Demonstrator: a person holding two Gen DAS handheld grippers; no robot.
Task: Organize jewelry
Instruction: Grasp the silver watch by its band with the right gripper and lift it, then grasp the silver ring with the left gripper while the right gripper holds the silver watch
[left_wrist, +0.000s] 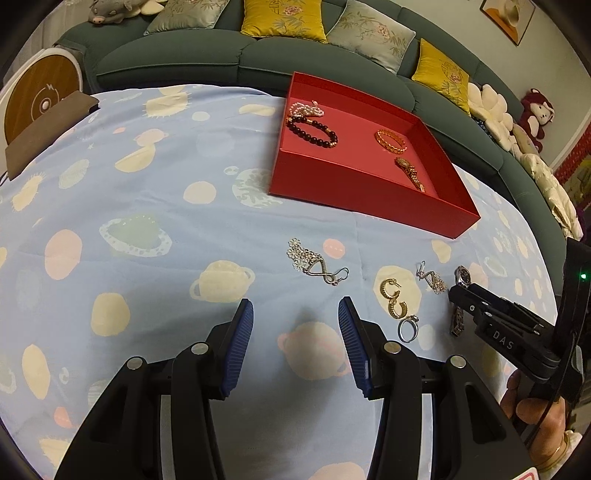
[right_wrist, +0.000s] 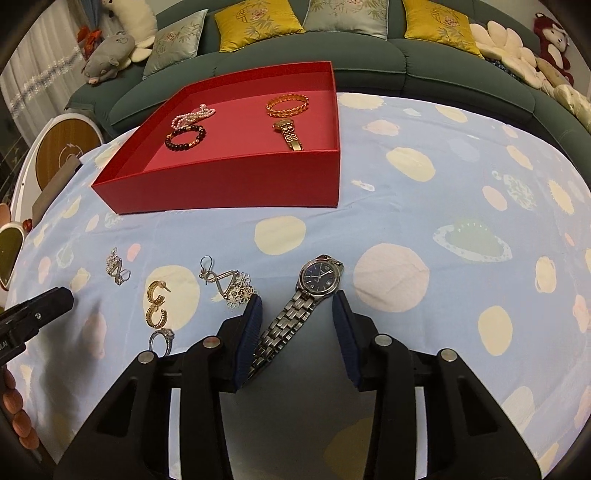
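A red tray (left_wrist: 332, 184) (right_wrist: 221, 181) holds a pearl bracelet (left_wrist: 306, 109), a dark bead bracelet (left_wrist: 312, 131), a gold bangle (left_wrist: 390, 141) and a gold watch (left_wrist: 410, 172). On the blue cloth lie a silver watch (right_wrist: 314, 291), silver flower earrings (left_wrist: 314, 260) (right_wrist: 236, 286), gold hoop earrings (left_wrist: 393, 297) (right_wrist: 157, 304) and a silver ring (left_wrist: 407, 328) (right_wrist: 162, 339). My left gripper (left_wrist: 295, 314) is open and empty over bare cloth. My right gripper (right_wrist: 297, 314) is open, its jaws on either side of the silver watch's band, low over the cloth.
A green sofa (right_wrist: 369, 62) with cushions and plush toys runs behind the table. A round white and wood device (left_wrist: 37, 99) and a brown pad (left_wrist: 40, 136) sit at the left edge. A second silver earring (right_wrist: 118, 267) lies at the left.
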